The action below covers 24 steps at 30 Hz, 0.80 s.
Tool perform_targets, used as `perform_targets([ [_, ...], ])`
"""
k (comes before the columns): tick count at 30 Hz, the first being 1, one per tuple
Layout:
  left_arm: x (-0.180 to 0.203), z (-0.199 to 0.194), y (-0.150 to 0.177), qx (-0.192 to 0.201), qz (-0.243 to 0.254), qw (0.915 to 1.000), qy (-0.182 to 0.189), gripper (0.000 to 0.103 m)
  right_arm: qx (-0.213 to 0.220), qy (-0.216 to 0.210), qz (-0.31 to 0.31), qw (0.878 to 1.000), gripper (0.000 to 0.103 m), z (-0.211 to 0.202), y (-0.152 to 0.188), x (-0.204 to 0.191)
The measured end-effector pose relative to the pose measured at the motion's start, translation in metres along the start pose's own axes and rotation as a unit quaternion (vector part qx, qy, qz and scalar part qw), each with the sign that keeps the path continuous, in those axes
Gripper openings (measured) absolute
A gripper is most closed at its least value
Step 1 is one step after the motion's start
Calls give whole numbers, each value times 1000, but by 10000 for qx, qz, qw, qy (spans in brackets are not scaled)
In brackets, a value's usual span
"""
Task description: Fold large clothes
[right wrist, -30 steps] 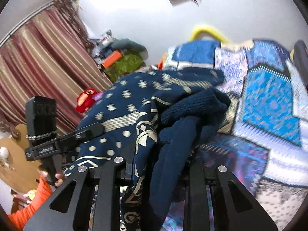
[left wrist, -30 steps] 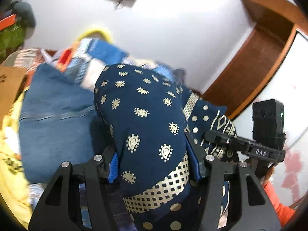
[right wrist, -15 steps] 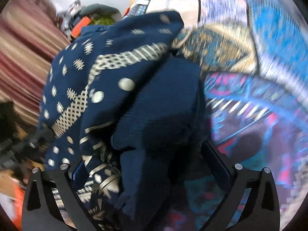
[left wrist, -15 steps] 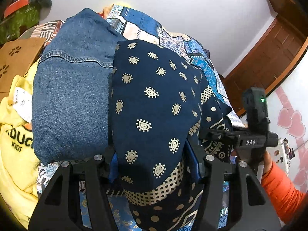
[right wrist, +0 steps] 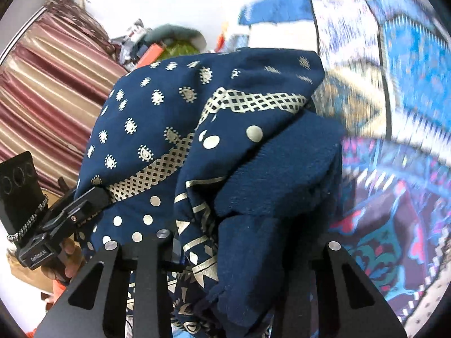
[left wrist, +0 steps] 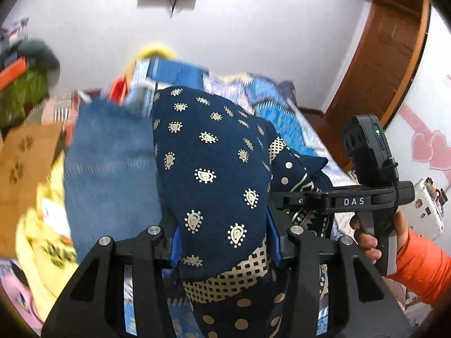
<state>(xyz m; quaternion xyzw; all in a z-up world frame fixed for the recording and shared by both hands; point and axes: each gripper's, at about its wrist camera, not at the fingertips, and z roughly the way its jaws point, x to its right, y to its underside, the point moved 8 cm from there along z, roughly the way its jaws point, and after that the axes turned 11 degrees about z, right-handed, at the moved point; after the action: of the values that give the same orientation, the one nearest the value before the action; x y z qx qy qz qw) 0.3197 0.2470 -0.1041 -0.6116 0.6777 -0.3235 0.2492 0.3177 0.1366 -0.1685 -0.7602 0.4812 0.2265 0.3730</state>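
Left tool (left wrist: 224,249) closing, blue pads pressed on either flank of a thick bundle of navy-blue cloth printed with gold paisley motifs, gold dots and a gold lattice band (left wrist: 214,174); cloth bulging up and forward out of the jaws, held clear above the bed. Right tool (right wrist: 245,256) also closing, with a plainer, ribbed navy part of the same garment bunched between its black fingers (right wrist: 149,281); right-side pad buried under fabric, so true clamping there impossible to tell from this view. From the left wrist view, right tool visible off to the right, gripped by a hand (left wrist: 375,242) in an orange sleeve (left wrist: 422,270), nose reaching into the dotted edge of the cloth. From the right wrist view, left tool seen at lower left, biting the lattice band. Behind and to the left of the bundle, a folded blue denim piece (left wrist: 110,169), blurred, lying beside a yellow garment with dark print (left wrist: 48,242) and a brown cardboard box with paw marks (left wrist: 25,174). Underneath, a bed covered with a blue patterned patchwork spread (right wrist: 408,90). Striped maroon and cream curtain (right wrist: 48,90) at far left, wooden door (left wrist: 383,56) at right.
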Motion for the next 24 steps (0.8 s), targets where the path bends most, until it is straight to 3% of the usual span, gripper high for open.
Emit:
perform_targets([
  [7, -57, -41, -48, 491, -347, 9982, -24, 47, 589, 137, -642, 9961, 32, 6, -54, -68],
  [11, -118, -30, -47, 443, -1037, 9935, -125, 51, 499, 273, -759, 9955, 35, 53, -82, -89],
  [13, -146, -8, -31, 114, -1333, 9904, -349, 53, 313, 591, -733, 9951, 39, 84, -85, -80],
  [16, -184, 32, 12, -707, -1487, 9825, -874, 58, -233, 1012, -358, 9940, 39, 133, -77, -45],
  [18, -195, 40, 26, -649, -1526, 9831, -780, 78, -490, 1183, -76, 9917, 48, 152, -65, -15],
  [19, -196, 39, 29, -555, -1601, 9829, -723, 80, -422, 1065, -4, 9934, 59, 150, -63, -10],
  [21, -191, 35, 27, -499, -1511, 9841, -788, 81, -193, 949, 63, 9953, 68, 135, -61, 2],
  [24, -180, 25, 25, -533, -1278, 9848, -1049, 81, 6, 1120, -98, 9937, 69, 110, -58, 12],
])
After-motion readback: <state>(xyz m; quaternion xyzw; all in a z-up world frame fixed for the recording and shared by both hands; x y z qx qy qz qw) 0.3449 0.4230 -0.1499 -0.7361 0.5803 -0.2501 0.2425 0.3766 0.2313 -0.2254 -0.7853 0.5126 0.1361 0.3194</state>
